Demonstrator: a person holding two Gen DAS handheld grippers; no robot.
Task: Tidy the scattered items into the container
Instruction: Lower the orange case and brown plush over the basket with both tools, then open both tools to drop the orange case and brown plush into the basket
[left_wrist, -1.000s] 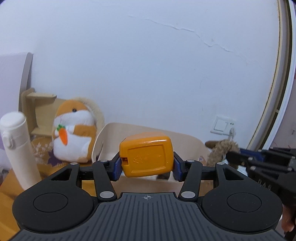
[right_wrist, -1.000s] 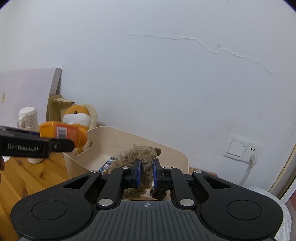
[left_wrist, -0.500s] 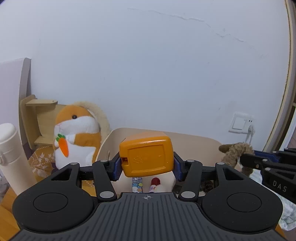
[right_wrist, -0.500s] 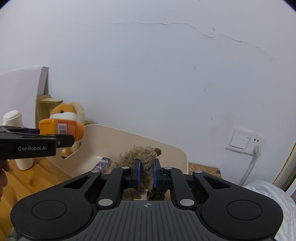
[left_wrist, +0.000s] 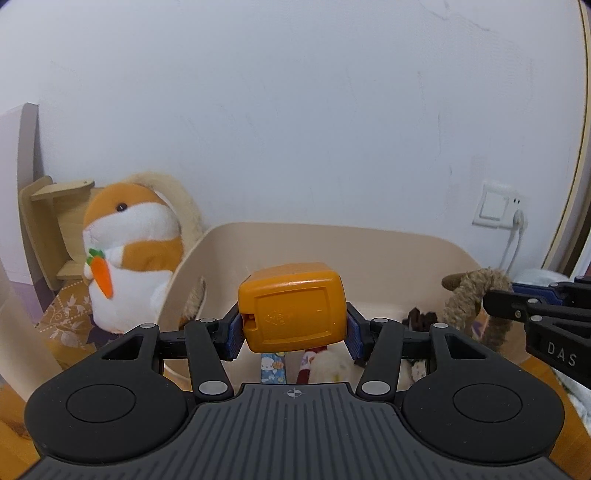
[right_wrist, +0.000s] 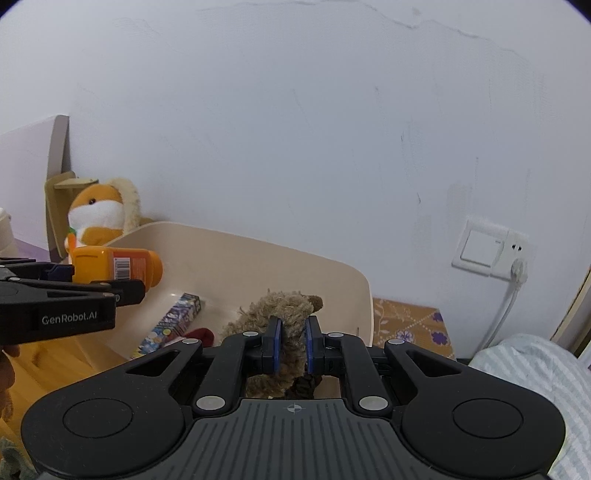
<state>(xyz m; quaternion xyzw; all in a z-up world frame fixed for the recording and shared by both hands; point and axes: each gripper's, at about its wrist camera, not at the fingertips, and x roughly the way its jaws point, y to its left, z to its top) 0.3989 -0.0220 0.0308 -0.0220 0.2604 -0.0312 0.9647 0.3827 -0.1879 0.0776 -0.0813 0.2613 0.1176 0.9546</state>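
The wide beige plastic container (left_wrist: 388, 254) sits against the white wall, beside an orange-and-white plush hamster (left_wrist: 129, 254). Above its open interior, the left gripper (left_wrist: 293, 332) has its jaws clamped on an orange plastic bottle (left_wrist: 291, 306). Just beside it over the container, the right gripper (right_wrist: 293, 345) has its jaws pinched tight on a shaggy brown plush toy (right_wrist: 284, 310).

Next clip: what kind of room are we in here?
Probably a bedroom or child's room at home. An orange-and-white plush hamster holding a carrot sits against the white wall, a beige plastic storage bin holds toys, and striped bedding shows at the right edge.
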